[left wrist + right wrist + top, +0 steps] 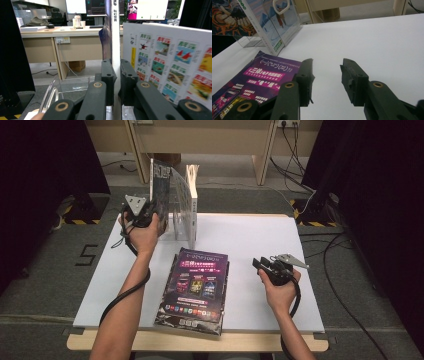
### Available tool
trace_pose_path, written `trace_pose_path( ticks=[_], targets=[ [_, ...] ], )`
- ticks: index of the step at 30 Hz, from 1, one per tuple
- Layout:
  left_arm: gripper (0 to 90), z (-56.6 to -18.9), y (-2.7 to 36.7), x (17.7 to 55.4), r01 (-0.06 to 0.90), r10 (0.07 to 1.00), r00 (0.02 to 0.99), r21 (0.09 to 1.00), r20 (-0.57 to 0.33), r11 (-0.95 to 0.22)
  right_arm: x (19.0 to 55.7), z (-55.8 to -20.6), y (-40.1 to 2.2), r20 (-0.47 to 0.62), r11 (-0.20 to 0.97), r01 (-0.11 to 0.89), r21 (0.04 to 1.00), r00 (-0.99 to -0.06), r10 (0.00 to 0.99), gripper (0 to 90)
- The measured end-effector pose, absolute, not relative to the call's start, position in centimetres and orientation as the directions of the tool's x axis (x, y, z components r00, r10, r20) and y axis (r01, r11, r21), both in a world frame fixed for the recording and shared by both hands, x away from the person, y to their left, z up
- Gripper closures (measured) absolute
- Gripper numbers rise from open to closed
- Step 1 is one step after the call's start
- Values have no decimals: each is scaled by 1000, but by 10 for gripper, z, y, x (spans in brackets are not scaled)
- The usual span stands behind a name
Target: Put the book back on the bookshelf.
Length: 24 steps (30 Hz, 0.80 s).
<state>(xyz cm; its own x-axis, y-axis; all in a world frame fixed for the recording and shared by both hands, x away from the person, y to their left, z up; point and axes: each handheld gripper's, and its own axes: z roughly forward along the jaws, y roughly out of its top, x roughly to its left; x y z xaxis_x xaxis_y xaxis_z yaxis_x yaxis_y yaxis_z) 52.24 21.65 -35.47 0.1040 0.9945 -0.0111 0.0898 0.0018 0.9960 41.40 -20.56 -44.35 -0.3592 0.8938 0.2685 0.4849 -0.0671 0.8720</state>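
A thin dark-covered book [161,187] stands upright at the back left of the white board [260,235], in a clear acrylic stand [176,220]. My left gripper [151,213] is shut on its spine. In the left gripper view the two jaws [116,75] press on both sides of the book's white spine [115,37]. Just right of it a white book [192,205] stands upright, its back cover with small coloured pictures [175,65]. My right gripper [258,264] hovers open over bare board, nothing between its jaws [327,67].
A stack of books with a purple cover on top [196,285] lies flat in the middle of the board, left of the right gripper [262,80]. Cables and a wooden desk [210,140] lie beyond the far edge.
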Motion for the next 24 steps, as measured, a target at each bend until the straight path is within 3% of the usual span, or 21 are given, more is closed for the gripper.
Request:
trace_pose_path(
  ticks=[10, 24],
  targets=[
    [828, -373, 220, 529, 60, 995, 96, 998, 8, -14, 415, -447, -205, 262, -56, 490, 870, -363, 894, 614],
    [825, -384, 235, 498, 72, 993, 110, 996, 43, -51, 416, -449, -202, 268, -49, 512, 857, -363, 893, 608]
  ],
)
